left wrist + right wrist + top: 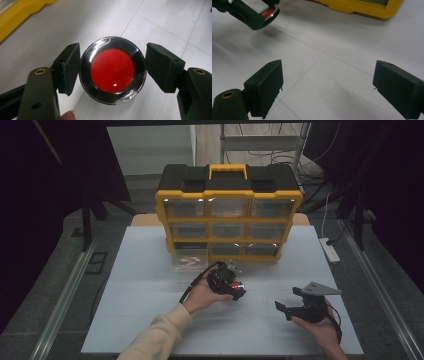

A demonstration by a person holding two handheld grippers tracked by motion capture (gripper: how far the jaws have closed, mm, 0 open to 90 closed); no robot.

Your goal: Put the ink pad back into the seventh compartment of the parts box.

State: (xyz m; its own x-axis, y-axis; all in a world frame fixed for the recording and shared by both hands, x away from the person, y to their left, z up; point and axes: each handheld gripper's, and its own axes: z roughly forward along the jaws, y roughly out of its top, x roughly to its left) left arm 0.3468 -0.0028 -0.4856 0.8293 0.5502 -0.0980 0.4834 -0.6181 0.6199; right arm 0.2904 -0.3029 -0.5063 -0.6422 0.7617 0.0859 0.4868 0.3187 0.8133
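A round red disc (111, 70) with a black rim and a clear film wrap sits between the black jaws of my left gripper (112, 71), which is shut on it. The high view has this gripper (236, 289) near the middle of the white table, held in a hand with a cream sleeve, the red disc (238, 285) at its tip. From the right gripper view the disc (268, 12) hangs a little above the table over its shadow. My right gripper (327, 87) stands open over bare table, and it (288, 299) is at the front right in the high view.
A yellow and black drawer organizer (229, 210) stands at the back of the white table (150, 320). Its bottom left clear drawer (189, 259) is pulled out. A white power strip (330, 250) lies past the table's right edge.
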